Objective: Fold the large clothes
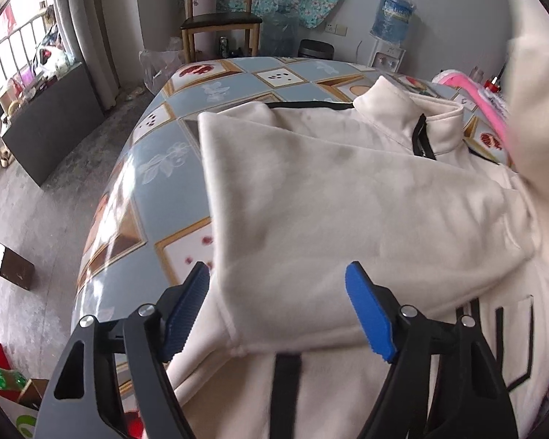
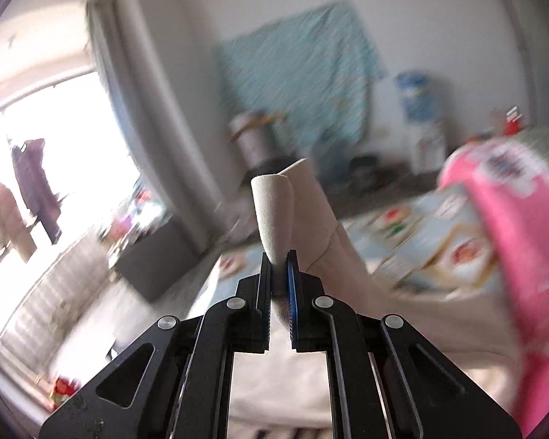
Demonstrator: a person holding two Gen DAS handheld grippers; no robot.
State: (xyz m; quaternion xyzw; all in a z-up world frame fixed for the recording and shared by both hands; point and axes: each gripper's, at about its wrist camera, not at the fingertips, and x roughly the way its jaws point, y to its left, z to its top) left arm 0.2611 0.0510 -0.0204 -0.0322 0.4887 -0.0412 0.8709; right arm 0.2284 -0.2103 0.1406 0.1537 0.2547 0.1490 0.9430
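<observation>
A cream fleece jacket (image 1: pixel 347 197) with black trim and a zip collar lies on the patterned table (image 1: pixel 172 168). One sleeve is folded across its body. My left gripper (image 1: pixel 278 292) is open just above the folded sleeve near the front edge, holding nothing. My right gripper (image 2: pixel 279 267) is shut on the cuff of the other sleeve (image 2: pixel 274 212) and holds it raised above the table. That raised sleeve shows at the right edge of the left wrist view (image 1: pixel 538 109). The right wrist view is blurred by motion.
A pink garment (image 2: pixel 523 241) lies at the table's right side. A wooden chair (image 1: pixel 219 18), water bottles and a water dispenser (image 1: pixel 389 33) stand behind the table. A dark cabinet (image 1: pixel 51 124) and a box (image 1: pixel 9 261) are on the floor at left.
</observation>
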